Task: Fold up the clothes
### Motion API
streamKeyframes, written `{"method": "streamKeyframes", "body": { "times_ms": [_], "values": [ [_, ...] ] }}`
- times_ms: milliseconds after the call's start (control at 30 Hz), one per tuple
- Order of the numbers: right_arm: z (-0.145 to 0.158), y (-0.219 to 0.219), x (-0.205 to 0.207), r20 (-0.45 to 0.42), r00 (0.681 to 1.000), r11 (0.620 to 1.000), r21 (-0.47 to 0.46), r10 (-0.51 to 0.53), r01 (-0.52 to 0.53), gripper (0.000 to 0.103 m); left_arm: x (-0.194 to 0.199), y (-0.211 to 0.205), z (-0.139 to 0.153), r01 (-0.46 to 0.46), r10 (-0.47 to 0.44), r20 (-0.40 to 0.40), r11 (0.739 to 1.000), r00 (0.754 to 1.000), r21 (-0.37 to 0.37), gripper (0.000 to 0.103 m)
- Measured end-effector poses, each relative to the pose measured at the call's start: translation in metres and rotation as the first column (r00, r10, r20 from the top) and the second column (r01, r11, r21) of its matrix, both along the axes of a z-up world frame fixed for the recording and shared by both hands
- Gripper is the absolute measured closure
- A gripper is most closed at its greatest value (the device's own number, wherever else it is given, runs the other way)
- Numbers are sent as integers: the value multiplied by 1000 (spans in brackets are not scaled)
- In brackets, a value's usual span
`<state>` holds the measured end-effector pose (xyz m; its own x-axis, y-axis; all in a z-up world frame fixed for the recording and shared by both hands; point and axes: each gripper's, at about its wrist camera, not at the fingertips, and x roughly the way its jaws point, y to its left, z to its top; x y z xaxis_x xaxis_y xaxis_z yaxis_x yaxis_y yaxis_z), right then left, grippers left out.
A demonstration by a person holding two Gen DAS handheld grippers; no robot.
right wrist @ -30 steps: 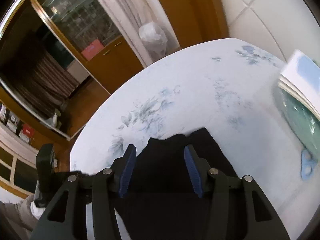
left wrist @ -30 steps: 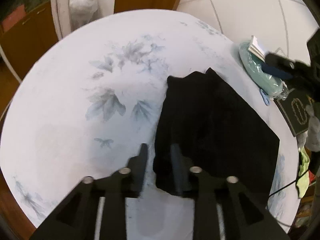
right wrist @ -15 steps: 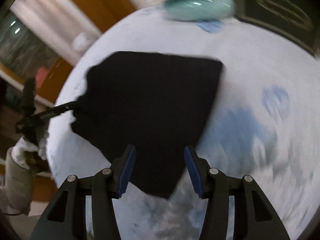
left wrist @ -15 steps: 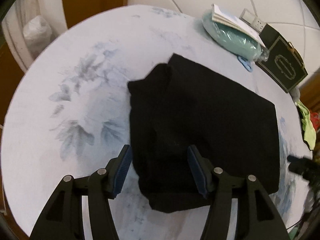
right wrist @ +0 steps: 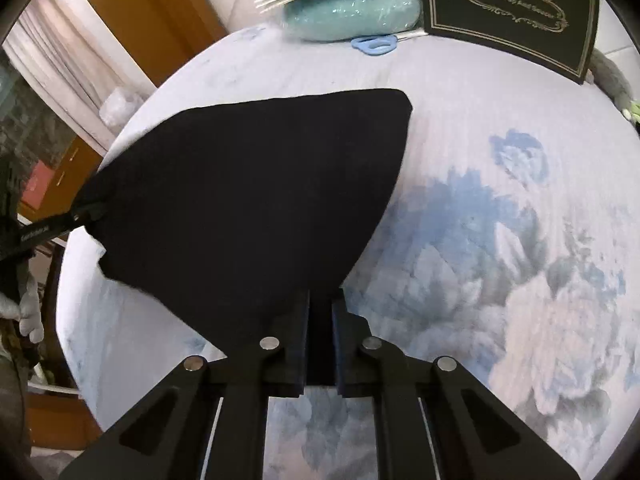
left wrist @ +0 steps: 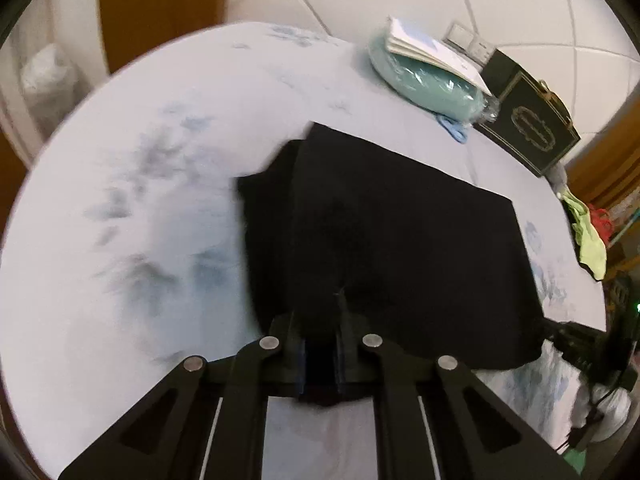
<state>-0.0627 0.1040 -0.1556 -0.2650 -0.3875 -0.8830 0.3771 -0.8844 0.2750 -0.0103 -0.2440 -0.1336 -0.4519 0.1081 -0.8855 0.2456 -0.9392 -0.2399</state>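
Note:
A black garment [left wrist: 400, 232] lies folded flat on a round table under a pale blue flowered cloth [left wrist: 140, 200]. My left gripper [left wrist: 320, 320] is at the garment's near edge, its jaws closing, with a pinch of black cloth pressed between the pads. In the right wrist view the same garment [right wrist: 248, 184] spreads out as a dark wedge. My right gripper [right wrist: 320, 300] is at its near corner, its jaws closing too, and the corner sits between the pads. The left gripper [right wrist: 86, 212] also shows at the garment's far left corner.
At the table's far side lie a teal wrapped bundle [right wrist: 352, 12] with papers on top, blue scissors [right wrist: 374, 44] and a dark green box [right wrist: 508, 12]. A yellow-green cloth [left wrist: 588, 240] hangs off to the right. Wooden furniture and a curtain stand beyond the table.
Both grippers went from open to pinched on the black garment. The right one swung from the garment's far edge to its near corner. The left one shifted onto the near edge.

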Motion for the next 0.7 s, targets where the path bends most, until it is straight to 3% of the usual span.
{"method": "streamKeyframes", "body": {
  "times_ms": [67,133,233,267,300,367,433,533,600,633,700],
  "values": [
    [-8,2,0,36,999,1000,15,11,-11,93,4,-1,-20,14,-12,71,1000,997,-26,87],
    [-11,3,0,60,998,999,39,13,-16,85,5,-3,-34,6,1,118,999,993,-52,75],
    [3,13,-2,30,1000,999,42,-3,1,83,11,-8,-13,-30,37,80,995,996,-94,51],
    [10,16,-2,11,1000,999,36,-3,3,83,14,-9,-1,-39,47,60,992,997,-118,49],
    [17,20,-3,-5,1000,1000,18,-2,2,78,16,-9,11,-41,46,30,990,998,-132,49],
    [24,24,-8,-11,1000,1000,-14,7,-7,47,16,-7,29,-34,30,-28,988,999,-148,48],
    [25,17,-16,-15,1000,1000,-11,24,-24,32,7,1,33,-14,6,-46,987,999,-162,48],
    [26,-1,-25,-23,999,999,-26,37,-38,33,-9,20,20,31,-34,-13,987,999,-157,48],
    [26,-18,-21,-24,998,997,-40,61,-61,53,-13,33,9,56,-53,27,986,998,-156,48],
    [26,-26,-18,-25,997,997,-38,71,-72,69,-13,38,4,66,-60,40,986,997,-153,48],
    [22,-42,-12,-14,995,995,-33,98,-98,70,-15,46,-6,82,-75,55,986,996,-145,48]
  ]
}}
